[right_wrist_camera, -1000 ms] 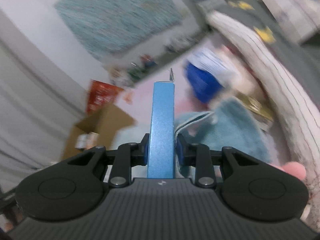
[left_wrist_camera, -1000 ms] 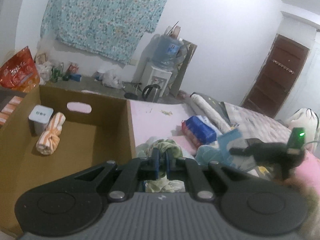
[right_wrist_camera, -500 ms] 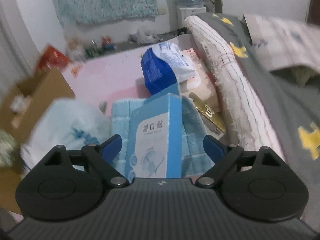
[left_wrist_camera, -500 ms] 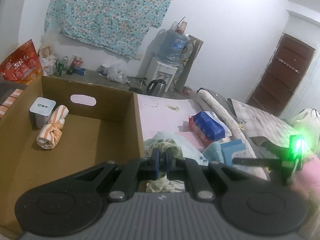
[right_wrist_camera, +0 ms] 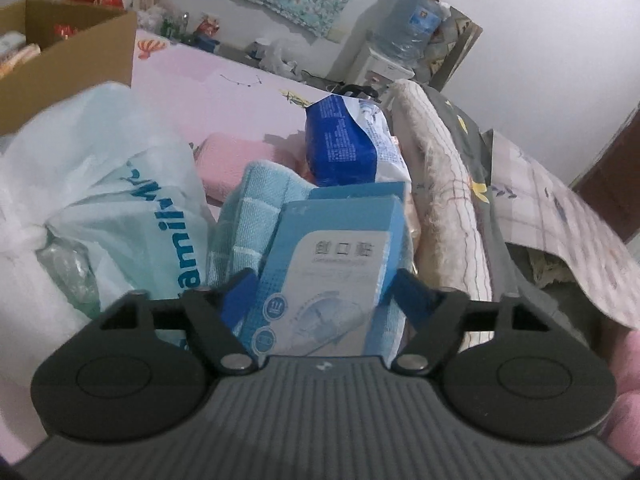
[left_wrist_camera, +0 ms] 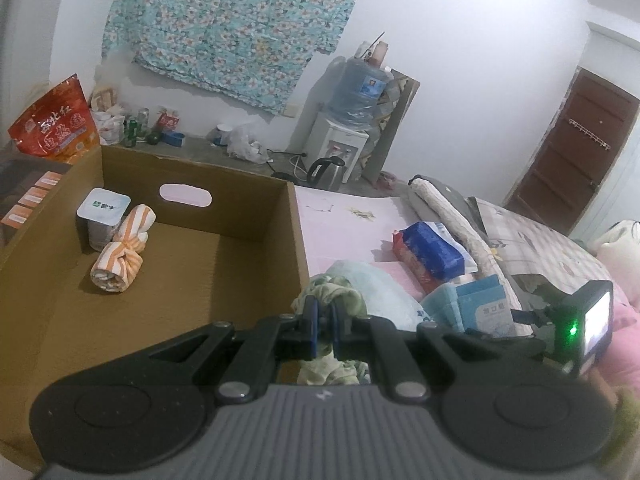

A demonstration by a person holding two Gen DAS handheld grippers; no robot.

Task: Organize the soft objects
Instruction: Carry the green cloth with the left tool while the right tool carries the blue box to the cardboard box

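Observation:
My left gripper (left_wrist_camera: 324,320) is shut on a crumpled green cloth (left_wrist_camera: 334,294), just right of the open cardboard box (left_wrist_camera: 298,240) on the pink bed. Inside that box lie an orange-striped rolled towel (left_wrist_camera: 122,248) and a white sealed cup (left_wrist_camera: 102,216). My right gripper (right_wrist_camera: 324,292) straddles a light blue printed carton (right_wrist_camera: 332,272) that rests on a folded blue towel (right_wrist_camera: 248,216). Its jaws are closing, and the blue pads meet the carton's two long sides.
A white plastic bag (right_wrist_camera: 120,184) bulges left of the blue towel. Behind it lie a pink rolled towel (right_wrist_camera: 236,160) and a dark blue packet (right_wrist_camera: 344,140). A rolled cream blanket (right_wrist_camera: 440,200) runs along the right. A water dispenser (left_wrist_camera: 336,148) stands by the far wall.
The right gripper let go of the carton's thin edge, rolled and swung over the bed. Its jaws went wide and have come in around the carton's broad sides. The left gripper stayed put.

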